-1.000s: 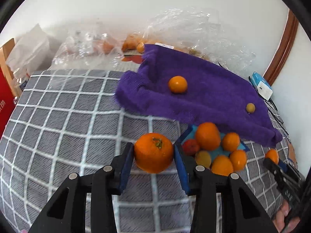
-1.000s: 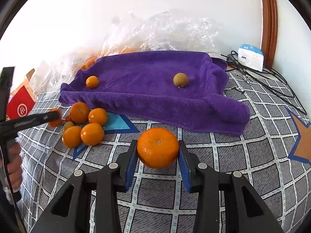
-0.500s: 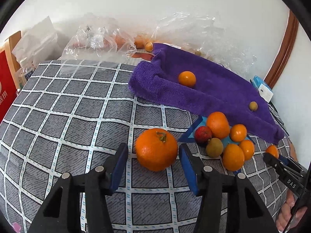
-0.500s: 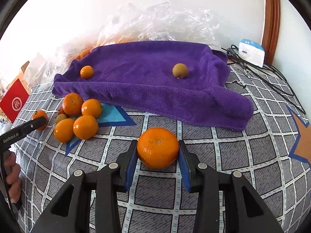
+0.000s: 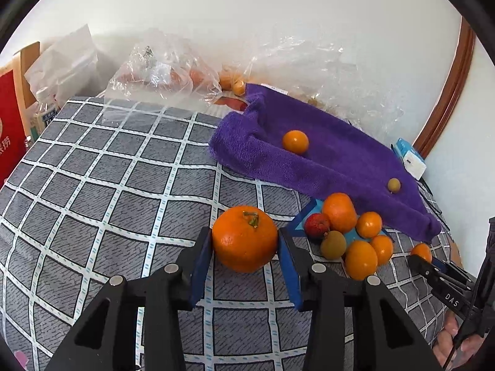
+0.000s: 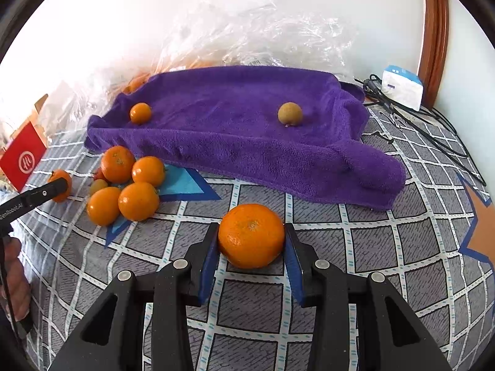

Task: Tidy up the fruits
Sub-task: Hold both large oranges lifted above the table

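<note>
Your left tongs (image 5: pixel 246 244) are closing on a stemmed mandarin (image 5: pixel 244 238) that rests on the checked bedcover (image 5: pixel 102 185); the blue pads (image 5: pixel 202 259) touch its sides. Your right tongs (image 6: pixel 251 244) grasp a second mandarin (image 6: pixel 251 235). Squeezing hard could bruise the soft peel. Releasing either one carelessly could send it rolling (round fruit, yielding cover) into the fruit pile (image 5: pixel 349 232) below the purple towel (image 5: pixel 324 160).

Fruit pile (image 5: pixel 349 235) right, bare checked cloth (image 5: pixel 108 185) left
</note>
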`<move>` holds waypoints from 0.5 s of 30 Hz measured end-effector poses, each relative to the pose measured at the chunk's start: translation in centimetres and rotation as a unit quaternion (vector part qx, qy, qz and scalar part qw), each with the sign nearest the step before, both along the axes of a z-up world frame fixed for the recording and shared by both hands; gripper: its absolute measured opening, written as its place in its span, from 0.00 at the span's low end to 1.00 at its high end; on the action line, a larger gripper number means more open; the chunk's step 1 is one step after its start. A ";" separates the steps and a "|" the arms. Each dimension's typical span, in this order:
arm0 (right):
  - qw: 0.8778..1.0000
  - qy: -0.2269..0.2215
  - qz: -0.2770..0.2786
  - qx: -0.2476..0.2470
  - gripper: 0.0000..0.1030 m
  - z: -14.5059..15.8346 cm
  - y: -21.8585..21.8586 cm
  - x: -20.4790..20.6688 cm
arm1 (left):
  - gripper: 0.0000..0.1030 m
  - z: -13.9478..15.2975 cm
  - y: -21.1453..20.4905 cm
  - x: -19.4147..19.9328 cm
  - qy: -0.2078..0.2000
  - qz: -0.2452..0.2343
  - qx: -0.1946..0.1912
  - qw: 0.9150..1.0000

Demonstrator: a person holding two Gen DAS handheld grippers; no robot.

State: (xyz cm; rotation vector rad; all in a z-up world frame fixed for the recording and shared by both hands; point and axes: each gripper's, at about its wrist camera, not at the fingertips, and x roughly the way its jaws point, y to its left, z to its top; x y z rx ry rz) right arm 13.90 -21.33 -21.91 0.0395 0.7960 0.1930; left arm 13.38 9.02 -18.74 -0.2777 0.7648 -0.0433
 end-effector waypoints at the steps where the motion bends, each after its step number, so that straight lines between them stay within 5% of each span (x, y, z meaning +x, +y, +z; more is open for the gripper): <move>1: 1.000 -0.002 0.000 0.003 0.38 0.1 -0.1 -0.1 | 0.39 0.1 0.1 -0.1 -0.003 0.001 -0.003 1.000; 15: 1.000 -0.015 0.001 0.023 0.38 0.4 -0.5 -0.4 | 0.39 0.7 -0.1 -0.5 -0.021 0.005 -0.004 1.000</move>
